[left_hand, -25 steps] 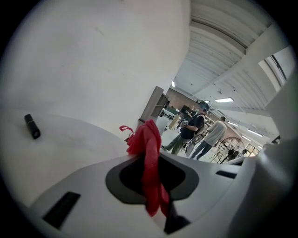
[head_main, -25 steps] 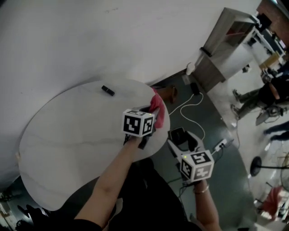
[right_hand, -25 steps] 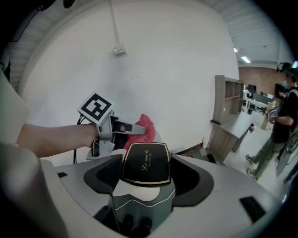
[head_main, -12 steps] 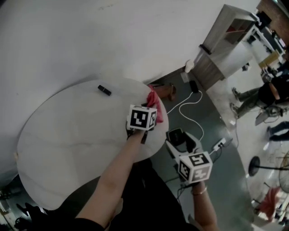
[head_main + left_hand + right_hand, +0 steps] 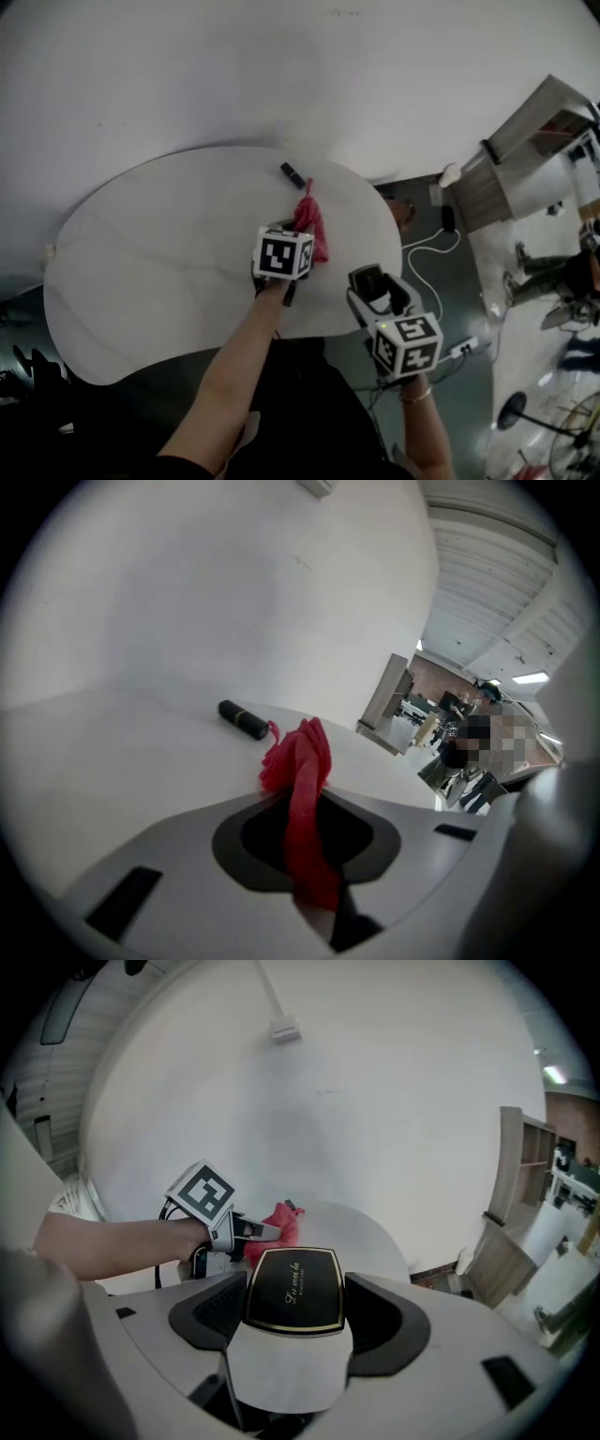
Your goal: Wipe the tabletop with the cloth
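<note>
A red cloth lies bunched on the white rounded tabletop, towards its far right part. My left gripper is shut on the cloth's near end; in the left gripper view the cloth runs out between the jaws of that gripper onto the table. My right gripper hangs off the table's near right edge, shut on a black box. The right gripper view shows the box with its gold border in that gripper, and the cloth beyond it.
A small black cylinder lies on the table just beyond the cloth, also seen as the black cylinder. On the floor at right are a white cable, a power strip and a wooden cabinet. People stand far right.
My left gripper has dragged the cloth from the table's right edge inward, up close to the black cylinder. The head view has swung. The right gripper still holds the box beside the table.
</note>
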`<state>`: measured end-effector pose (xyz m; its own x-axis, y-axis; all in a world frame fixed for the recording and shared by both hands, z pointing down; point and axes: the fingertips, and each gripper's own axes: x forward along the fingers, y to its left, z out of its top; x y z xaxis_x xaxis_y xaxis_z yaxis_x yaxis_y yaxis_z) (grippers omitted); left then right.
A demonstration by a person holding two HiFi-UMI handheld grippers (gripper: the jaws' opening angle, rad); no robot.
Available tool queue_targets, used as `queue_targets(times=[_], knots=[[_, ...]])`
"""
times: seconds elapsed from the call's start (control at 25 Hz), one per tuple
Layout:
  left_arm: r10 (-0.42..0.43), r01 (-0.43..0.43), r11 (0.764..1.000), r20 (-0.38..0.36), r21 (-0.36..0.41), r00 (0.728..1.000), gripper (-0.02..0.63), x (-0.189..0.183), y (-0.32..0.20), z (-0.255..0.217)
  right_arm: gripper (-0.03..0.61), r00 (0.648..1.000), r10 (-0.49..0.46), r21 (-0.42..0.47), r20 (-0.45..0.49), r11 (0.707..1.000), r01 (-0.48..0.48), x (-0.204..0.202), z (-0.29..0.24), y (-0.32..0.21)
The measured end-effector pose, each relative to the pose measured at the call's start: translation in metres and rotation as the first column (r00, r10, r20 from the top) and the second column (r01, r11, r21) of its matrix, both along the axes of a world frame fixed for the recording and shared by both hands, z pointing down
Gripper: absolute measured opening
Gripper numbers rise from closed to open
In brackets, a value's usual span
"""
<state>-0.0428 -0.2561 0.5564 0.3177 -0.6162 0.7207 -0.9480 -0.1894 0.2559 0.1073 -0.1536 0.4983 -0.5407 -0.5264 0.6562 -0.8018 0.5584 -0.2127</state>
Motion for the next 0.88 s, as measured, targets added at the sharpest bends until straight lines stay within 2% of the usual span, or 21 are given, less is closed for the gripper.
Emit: queue_targets(times=[0.24,0.44,0.68,0.88], knots=[[-0.139,0.139,0.990,0.023,0.003,0.990,0.060,-0.085,0.025,0.000,0.318,0.994,-0.111,-0.002,-0.001,0.994,0.111,-0.047,0.001,-0.002],[-0.227,0.227,0.974,0.046,0.004,0.973,0.060,-0.140,0.048,-0.002,0.318,0.987,-0.159,0.004,-0.005,0.987,0.159,-0.075,-0.001,0.002],[-0.296,0.295,0.955,0.061,0.036,0.953,0.060,-0.180,0.070,-0.012,0.318,0.981,-0.190,0.026,-0.026,0.981,0.191,-0.092,-0.003,0.005],[-0.335,0.330,0.940,0.038,0.089,0.942,0.060,-0.200,0.089,-0.024,0.318,0.976,-0.209,0.030,-0.053,0.977,0.211,-0.100,0.001,0.011]])
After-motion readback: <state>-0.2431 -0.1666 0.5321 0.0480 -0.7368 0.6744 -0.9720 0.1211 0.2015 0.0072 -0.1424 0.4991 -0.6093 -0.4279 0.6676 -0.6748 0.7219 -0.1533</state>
